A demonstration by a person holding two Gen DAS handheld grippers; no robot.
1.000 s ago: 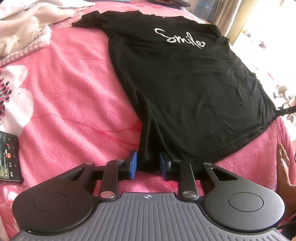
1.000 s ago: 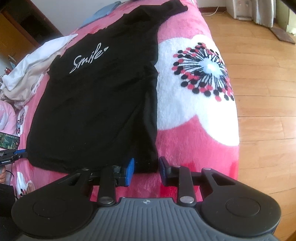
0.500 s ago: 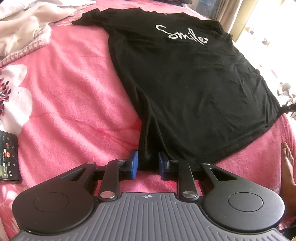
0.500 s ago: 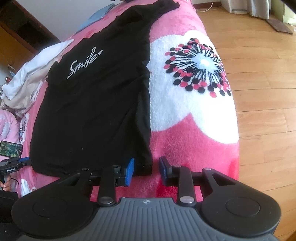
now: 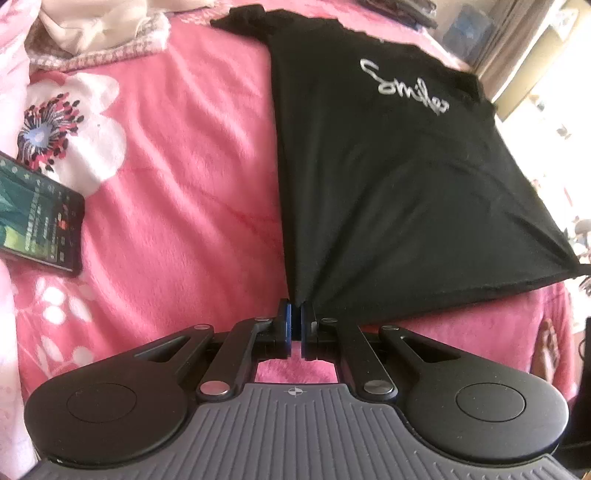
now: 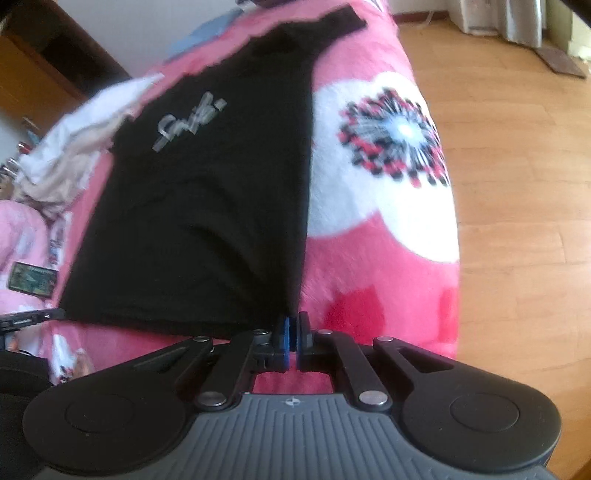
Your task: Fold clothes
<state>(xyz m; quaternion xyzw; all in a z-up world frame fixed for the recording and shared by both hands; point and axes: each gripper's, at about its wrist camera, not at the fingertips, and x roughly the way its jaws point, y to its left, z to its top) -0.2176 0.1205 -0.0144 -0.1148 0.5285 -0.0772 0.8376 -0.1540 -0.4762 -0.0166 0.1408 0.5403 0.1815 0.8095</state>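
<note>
Black T-shirt (image 5: 388,192) hem pinched by both claws

A phone (image 5: 38,218) with its screen glowing is lying on the pink flowered blanket (image 5: 177,155), with pale laundry (image 5: 92,26) sitting near a wooden floor (image 6: 524,206).

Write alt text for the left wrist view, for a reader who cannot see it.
The left claw is shut on the near hem corner of a black T-shirt with silver script, pulling the fabric taut over a pink floral blanket. A phone with its screen lit lies on the blanket at left, and pale clothes are heaped at top left.
</note>
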